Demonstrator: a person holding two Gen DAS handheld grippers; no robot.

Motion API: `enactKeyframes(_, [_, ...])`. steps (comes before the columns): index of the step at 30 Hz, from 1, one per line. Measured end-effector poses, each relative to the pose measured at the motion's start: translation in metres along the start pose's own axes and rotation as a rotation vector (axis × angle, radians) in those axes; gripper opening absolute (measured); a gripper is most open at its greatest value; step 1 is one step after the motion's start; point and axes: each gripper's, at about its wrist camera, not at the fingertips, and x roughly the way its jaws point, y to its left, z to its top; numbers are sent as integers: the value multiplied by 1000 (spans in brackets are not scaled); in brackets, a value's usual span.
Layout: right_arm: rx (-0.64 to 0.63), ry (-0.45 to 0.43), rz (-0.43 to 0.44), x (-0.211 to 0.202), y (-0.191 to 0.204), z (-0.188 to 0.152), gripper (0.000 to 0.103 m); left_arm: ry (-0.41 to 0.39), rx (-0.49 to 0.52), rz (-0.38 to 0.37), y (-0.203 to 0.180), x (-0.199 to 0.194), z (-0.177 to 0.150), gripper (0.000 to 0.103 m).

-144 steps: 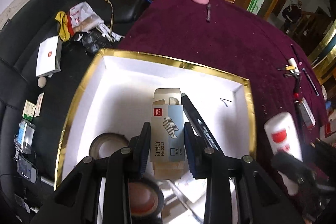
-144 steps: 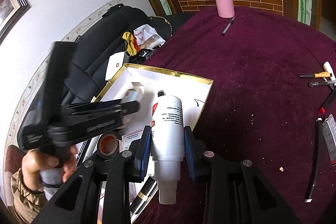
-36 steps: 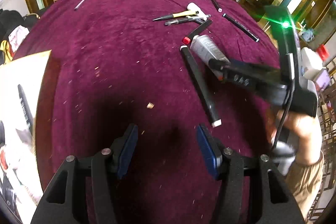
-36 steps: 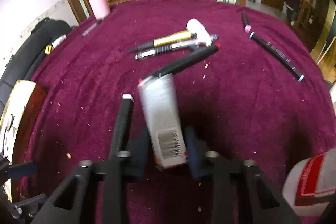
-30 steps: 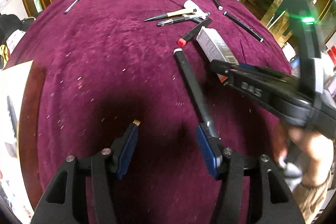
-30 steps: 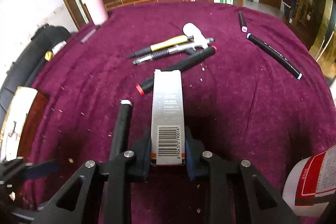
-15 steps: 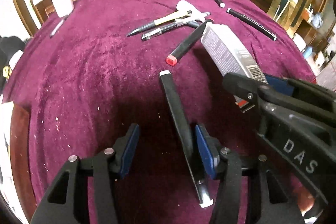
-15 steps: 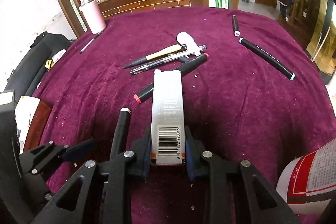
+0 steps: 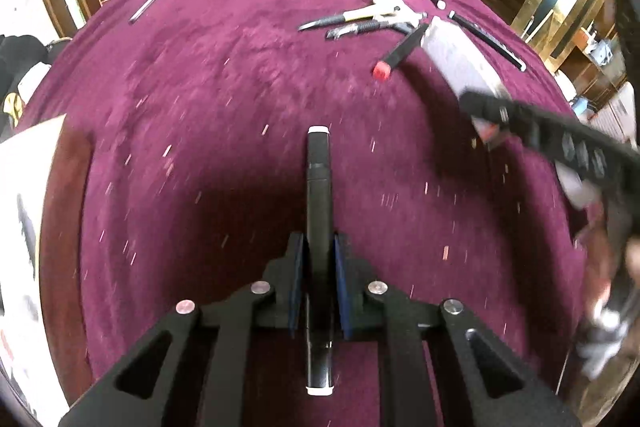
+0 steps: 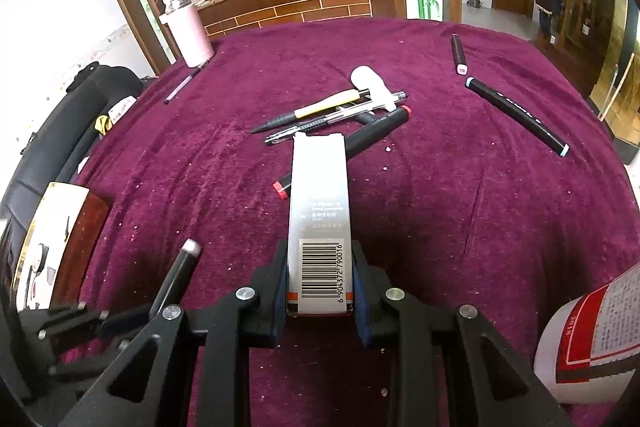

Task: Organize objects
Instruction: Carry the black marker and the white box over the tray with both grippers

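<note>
My left gripper (image 9: 319,287) is shut on a long black marker (image 9: 318,195) with white end caps, which runs straight out between the blue pads over the purple cloth. In the right wrist view that marker (image 10: 180,277) sticks up at the lower left, with the left gripper (image 10: 128,313) dark below it. My right gripper (image 10: 320,287) is shut on a tall grey box with a barcode (image 10: 320,211), held upright along its fingers. The left wrist view shows this box (image 9: 460,63), blurred, at the upper right.
A red-capped black marker (image 10: 360,139), a yellow-grip pen (image 10: 320,109), a clear pen and a white object (image 10: 372,85) lie together mid-table. Two more markers (image 10: 516,115) lie right. A pink bottle (image 10: 188,31) stands far left, a gold-rimmed box (image 10: 44,227) left, a white bottle (image 10: 592,331) lower right.
My left gripper has slid over the black marker and closed on it, so the marker now lies centred between the pads. The right gripper keeps its hold on the box.
</note>
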Motion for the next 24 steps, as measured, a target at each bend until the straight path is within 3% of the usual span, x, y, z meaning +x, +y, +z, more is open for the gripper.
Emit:
enactKeyframes(9, [-22,-5,54,-1,19,-3,29,15,-80,-54,29,-23,-39,14])
enactKeyframes(15, [-25,18,246,-1,41,-7,29,-2,-62,-51,27,-26,-44,14])
enactKeyframes(24, [-59,26,238,4,55,-9,29,-17,-75,-52,28,-25,-44,14])
